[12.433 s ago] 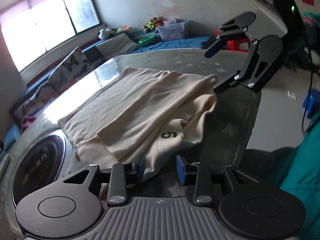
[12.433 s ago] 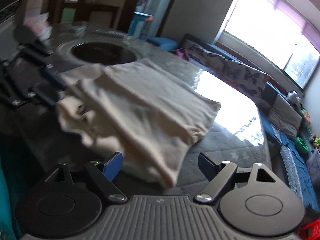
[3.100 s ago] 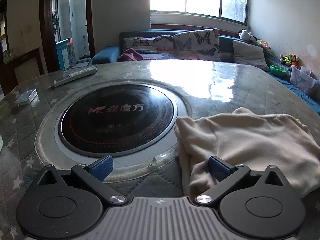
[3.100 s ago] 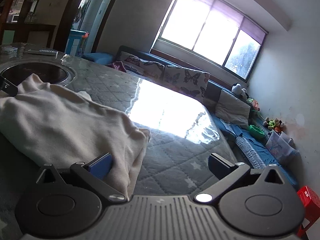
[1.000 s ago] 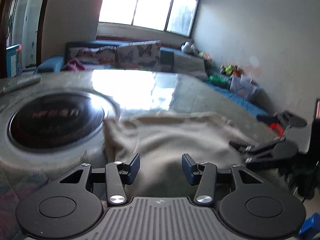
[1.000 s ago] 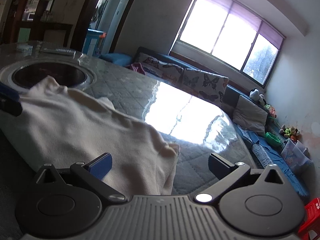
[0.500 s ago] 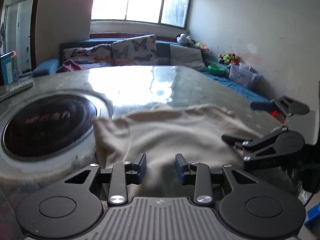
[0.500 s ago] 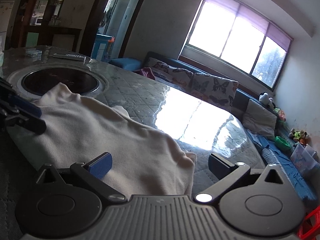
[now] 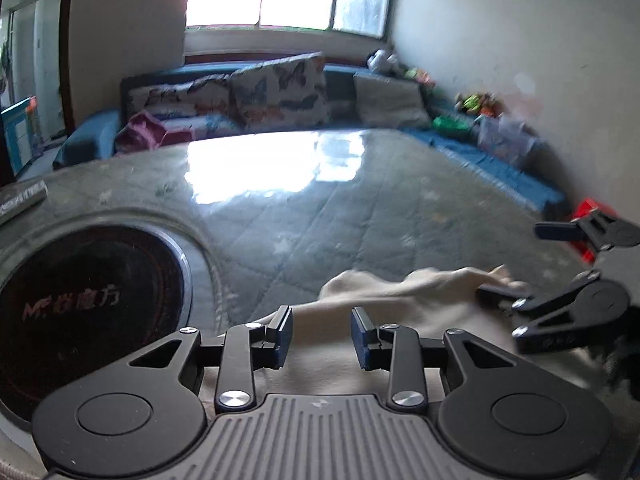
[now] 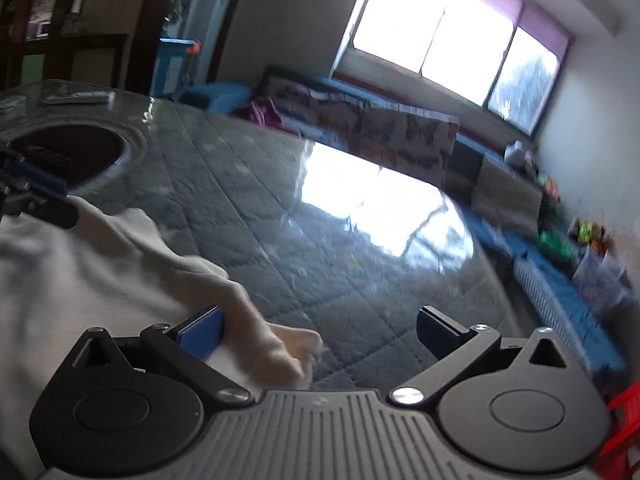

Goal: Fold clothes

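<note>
A cream garment [image 9: 400,304] lies folded on the quilted table top [image 9: 320,216]. My left gripper [image 9: 321,336] hovers over its near part. Its jaws stand a narrow gap apart, smooth cloth shows between them, and no pinch is visible. In the left wrist view the right gripper [image 9: 528,264] is at the right, its lower finger on the garment's far corner. The right wrist view has the right gripper [image 10: 320,328] wide open, with its left blue pad [image 10: 202,336] against the garment [image 10: 100,280] and the cloth's corner [image 10: 304,348] between the jaws. The left gripper [image 10: 36,192] shows at that view's left edge.
A round black hob [image 9: 80,304] is set into the table at the left, with a remote [image 9: 20,200] beyond it. A blue sofa with butterfly cushions [image 9: 280,92] runs behind the table under the window. A red stool [image 10: 624,420] stands at the right.
The left jaws narrowed, then held. Both grippers slid forward over the garment, so its far edge now lies close to the fingertips. The right jaws stayed wide.
</note>
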